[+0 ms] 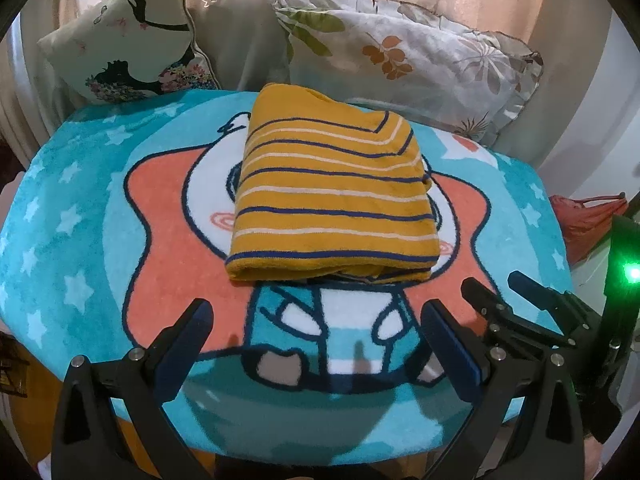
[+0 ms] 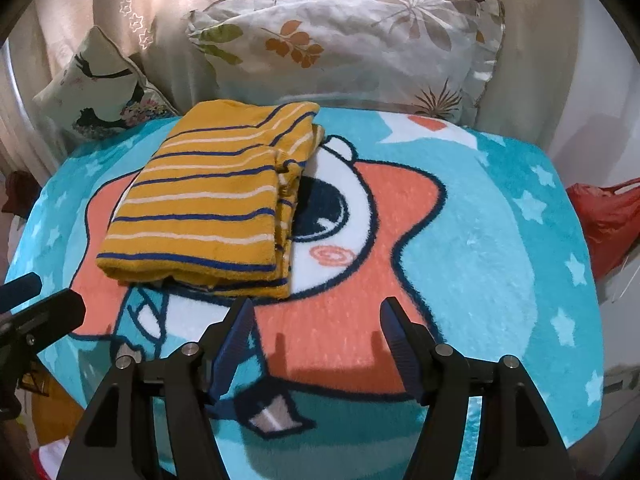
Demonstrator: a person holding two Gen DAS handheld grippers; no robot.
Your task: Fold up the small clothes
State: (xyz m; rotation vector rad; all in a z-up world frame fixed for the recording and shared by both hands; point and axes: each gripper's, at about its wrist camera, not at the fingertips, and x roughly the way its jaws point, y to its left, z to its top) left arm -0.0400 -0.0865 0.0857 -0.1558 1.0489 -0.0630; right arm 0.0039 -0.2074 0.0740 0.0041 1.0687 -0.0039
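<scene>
Left gripper [image 1: 316, 320] hangs wide and empty just short of the striped garment [image 1: 332, 188], which lies folded square mid-mat [image 1: 80, 220], apparently finished. Beside it to the right, the right gripper [image 2: 316, 320] gapes empty too, clear of the cloth.

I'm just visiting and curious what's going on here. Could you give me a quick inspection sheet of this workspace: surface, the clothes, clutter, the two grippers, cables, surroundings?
Surface: teal cartoon rug with stars covers the work area.
Job's things: one yellow striped garment, folded into a compact rectangle, lying flat on the rug.
Clutter: red bag off the rug's right edge.
Grippers: left gripper open, empty, just short of the garment; right gripper open, empty, over bare rug to the garment's right.
Cables: nothing seen.
Surroundings: floral pillow and printed cushion behind the rug, curtain beyond.
</scene>
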